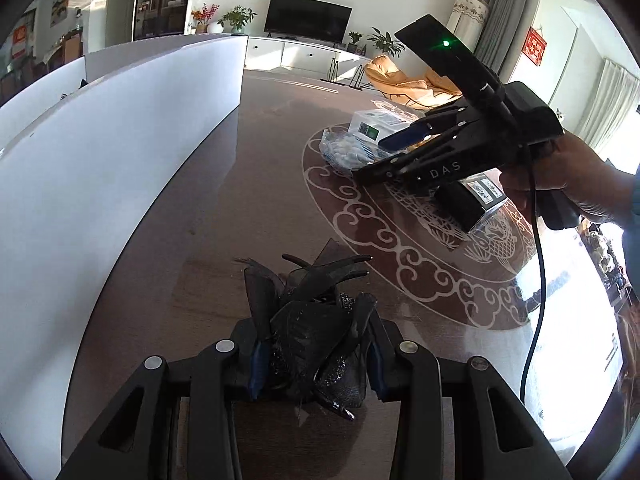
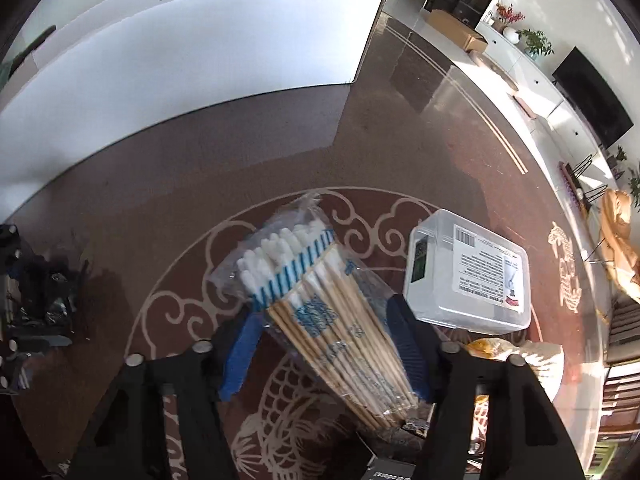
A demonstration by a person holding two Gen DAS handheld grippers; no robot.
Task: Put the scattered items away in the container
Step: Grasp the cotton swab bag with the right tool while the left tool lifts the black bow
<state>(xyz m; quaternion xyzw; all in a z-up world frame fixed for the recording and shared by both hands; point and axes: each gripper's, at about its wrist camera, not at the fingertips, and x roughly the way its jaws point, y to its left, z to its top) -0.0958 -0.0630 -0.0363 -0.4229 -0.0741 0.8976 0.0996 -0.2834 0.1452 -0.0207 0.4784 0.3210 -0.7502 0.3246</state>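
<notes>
Presently: cotton-swab pack (image 2: pixel 320 312), clear wrap, lying on the counter (image 2: pixel 240 168), long axis running forward between the right gripper (image 2: pixel 326 352) fingers, blue pads clenched on its stick end. Left gripper (image 1: pixel 316 364) fingers clamp a black hair accessory (image 1: pixel 316 336). White container (image 2: pixel 192 60) stands beyond, well apart, nearer the left hand's side. Clear plastic box (image 2: pixel 468 268) lies just beside the pack.
</notes>
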